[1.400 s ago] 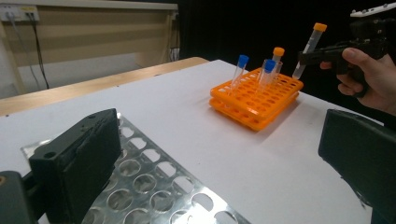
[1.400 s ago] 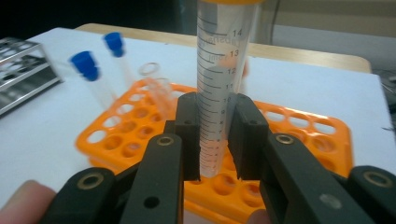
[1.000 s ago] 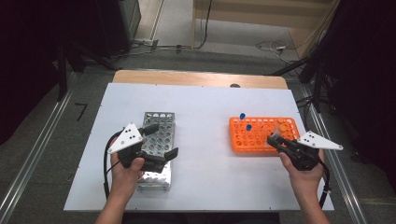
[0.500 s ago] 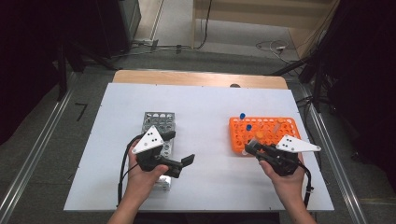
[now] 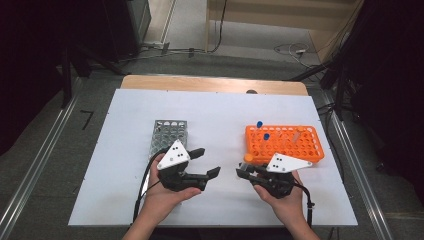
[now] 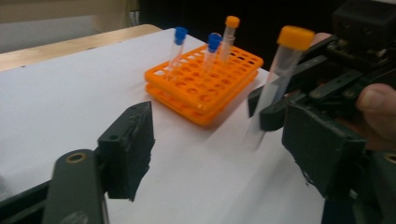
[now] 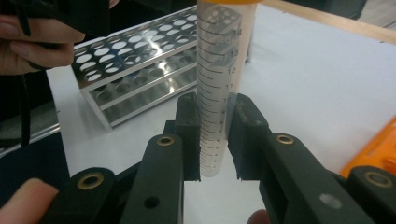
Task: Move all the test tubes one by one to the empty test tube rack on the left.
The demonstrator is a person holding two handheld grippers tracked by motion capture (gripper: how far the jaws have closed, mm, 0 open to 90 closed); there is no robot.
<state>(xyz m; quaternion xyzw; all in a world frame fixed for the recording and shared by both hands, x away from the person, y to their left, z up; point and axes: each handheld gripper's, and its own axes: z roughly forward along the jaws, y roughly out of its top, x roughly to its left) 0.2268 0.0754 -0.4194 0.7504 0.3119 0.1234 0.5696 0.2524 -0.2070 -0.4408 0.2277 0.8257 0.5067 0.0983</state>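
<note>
My right gripper [image 5: 243, 173] [image 7: 215, 135] is shut on a clear graduated tube [image 7: 222, 84] with an orange cap [image 5: 248, 157], held upright just above the white table. The same tube [image 6: 280, 79] stands between and beyond the jaws in the left gripper view, apart from them. My left gripper [image 5: 209, 161] [image 6: 224, 154] is open and holds nothing, its jaws pointing right toward the tube. An orange rack [image 5: 285, 142] [image 6: 205, 84] behind the right hand carries two blue-capped tubes [image 6: 179, 35] and an orange-capped one [image 6: 231, 23]. A steel rack [image 5: 167, 135] [image 7: 140, 70] stands behind the left hand.
The white table top [image 5: 220, 110] has a wooden strip [image 5: 210, 84] along its far edge. A cable [image 5: 142, 185] trails from the left gripper and another [image 5: 307, 210] from the right. Dark stands and floor cables lie around the table.
Both hands have moved inward toward the table's middle. The left gripper has left the steel rack's front, and the right gripper has come left from the orange rack's front with the tube.
</note>
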